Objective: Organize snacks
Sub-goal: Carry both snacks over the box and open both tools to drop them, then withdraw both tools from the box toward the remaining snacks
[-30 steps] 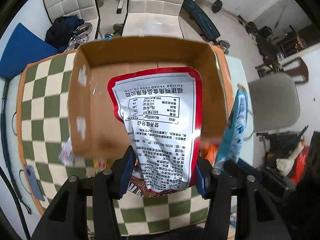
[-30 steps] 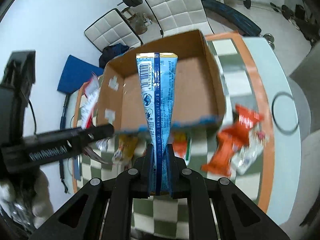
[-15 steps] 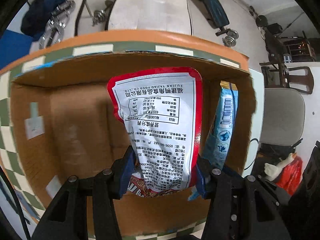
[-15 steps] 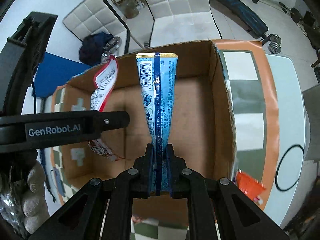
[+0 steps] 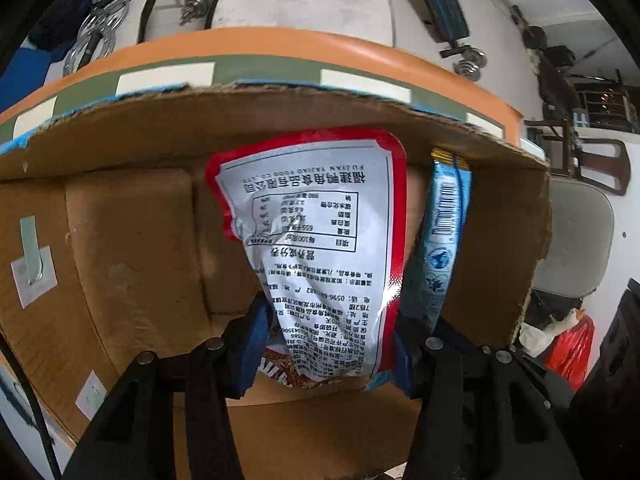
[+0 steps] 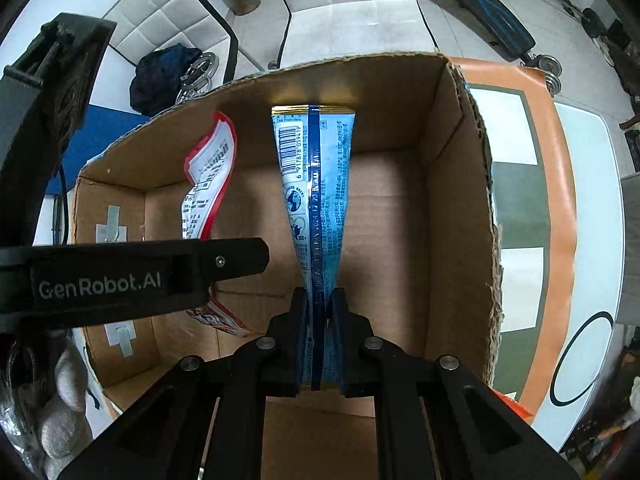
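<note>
While both packets hang inside the cardboard box (image 6: 460, 208), the left tool (image 5: 324, 344) clamps the red-edged bag (image 5: 320, 240) and the right tool (image 6: 320, 336) pinches the blue packet (image 6: 316, 184); released together, they could tangle or lean upright.

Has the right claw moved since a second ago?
Yes. The right claw, holding the blue packet, has come down from above the cardboard box's near rim to inside its walls.

Checkered table (image 6: 516, 208); cardboard box (image 6: 460, 200) on it
</note>
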`<state>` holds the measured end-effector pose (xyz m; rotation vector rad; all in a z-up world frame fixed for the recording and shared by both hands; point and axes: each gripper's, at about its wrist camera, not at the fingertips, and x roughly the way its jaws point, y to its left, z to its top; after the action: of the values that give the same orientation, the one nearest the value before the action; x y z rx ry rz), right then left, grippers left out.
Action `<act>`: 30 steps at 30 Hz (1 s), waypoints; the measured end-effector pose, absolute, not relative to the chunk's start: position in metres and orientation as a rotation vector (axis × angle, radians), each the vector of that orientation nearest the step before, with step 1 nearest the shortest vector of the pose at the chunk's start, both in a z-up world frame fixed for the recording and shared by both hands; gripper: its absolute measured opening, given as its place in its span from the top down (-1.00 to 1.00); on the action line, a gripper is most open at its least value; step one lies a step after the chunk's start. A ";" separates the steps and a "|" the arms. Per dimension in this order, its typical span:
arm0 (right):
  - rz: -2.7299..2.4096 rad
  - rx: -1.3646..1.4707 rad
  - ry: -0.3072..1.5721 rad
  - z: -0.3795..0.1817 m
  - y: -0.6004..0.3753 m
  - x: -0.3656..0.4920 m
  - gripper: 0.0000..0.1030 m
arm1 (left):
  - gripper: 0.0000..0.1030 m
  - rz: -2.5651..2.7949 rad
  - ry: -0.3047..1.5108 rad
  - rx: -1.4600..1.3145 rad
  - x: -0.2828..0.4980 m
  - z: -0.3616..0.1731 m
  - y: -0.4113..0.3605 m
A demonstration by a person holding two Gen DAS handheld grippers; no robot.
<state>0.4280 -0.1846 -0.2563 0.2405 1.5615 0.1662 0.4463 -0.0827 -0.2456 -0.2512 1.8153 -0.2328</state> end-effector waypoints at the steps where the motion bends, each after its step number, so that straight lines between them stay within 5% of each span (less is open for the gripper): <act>1: 0.165 0.240 1.564 -0.259 -0.186 0.429 0.75 | 0.01 -0.221 1.816 -0.248 0.446 -0.245 -0.082; 4: 0.170 0.242 1.577 -0.262 -0.188 0.431 0.75 | 0.01 -0.207 1.813 -0.243 0.445 -0.246 -0.080; 8: 0.163 0.241 1.587 -0.262 -0.188 0.428 0.69 | -0.48 -0.191 1.772 -0.214 0.444 -0.237 -0.076; 9: 0.160 0.242 1.586 -0.262 -0.188 0.428 0.57 | -0.51 -0.188 1.761 -0.201 0.443 -0.234 -0.075; 13: 0.153 0.260 1.579 -0.257 -0.192 0.427 -0.46 | -0.70 -0.165 1.714 -0.156 0.438 -0.220 -0.071; 30: 0.122 0.112 1.477 -0.208 -0.188 0.383 -0.72 | -0.71 -0.088 1.511 -0.076 0.375 -0.159 -0.055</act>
<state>0.3833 -0.1883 -0.2085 0.1119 1.4769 0.1222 0.3753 -0.0551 -0.1593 -0.0764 1.5110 -0.0876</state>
